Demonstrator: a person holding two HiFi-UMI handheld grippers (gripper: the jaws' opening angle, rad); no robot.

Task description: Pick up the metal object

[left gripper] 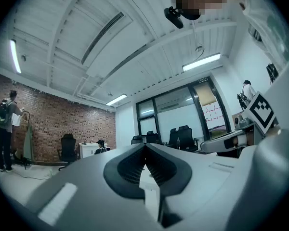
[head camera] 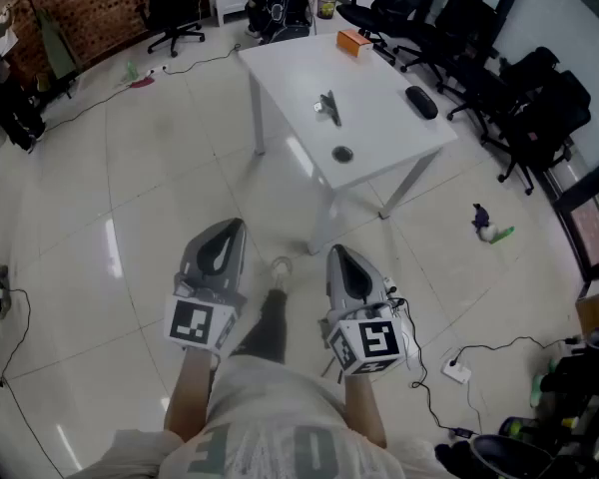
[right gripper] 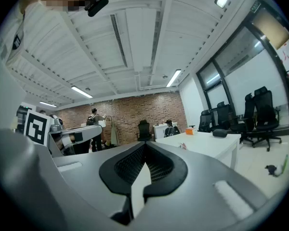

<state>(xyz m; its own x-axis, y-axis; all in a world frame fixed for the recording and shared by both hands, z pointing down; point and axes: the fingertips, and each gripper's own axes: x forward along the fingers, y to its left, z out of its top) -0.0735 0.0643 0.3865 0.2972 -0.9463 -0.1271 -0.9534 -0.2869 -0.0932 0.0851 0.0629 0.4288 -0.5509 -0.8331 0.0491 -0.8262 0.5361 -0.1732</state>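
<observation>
The metal object (head camera: 327, 106), a small shiny clip-like piece, lies near the middle of the white table (head camera: 379, 133) well ahead of me in the head view. Both grippers are held low over the floor, far short of the table. My left gripper (head camera: 231, 227) has its jaws closed tip to tip with nothing between them, and the left gripper view shows the pads meeting (left gripper: 144, 146). My right gripper (head camera: 338, 253) is shut and empty as well (right gripper: 145, 145). The right gripper view looks toward the table (right gripper: 207, 142).
On the table also lie a dark round disc (head camera: 342, 154), a black oblong case (head camera: 420, 101) and an orange box (head camera: 354, 42). Black office chairs (head camera: 519, 98) crowd the table's right and far sides. A cable and socket (head camera: 457, 371) lie on the floor at right.
</observation>
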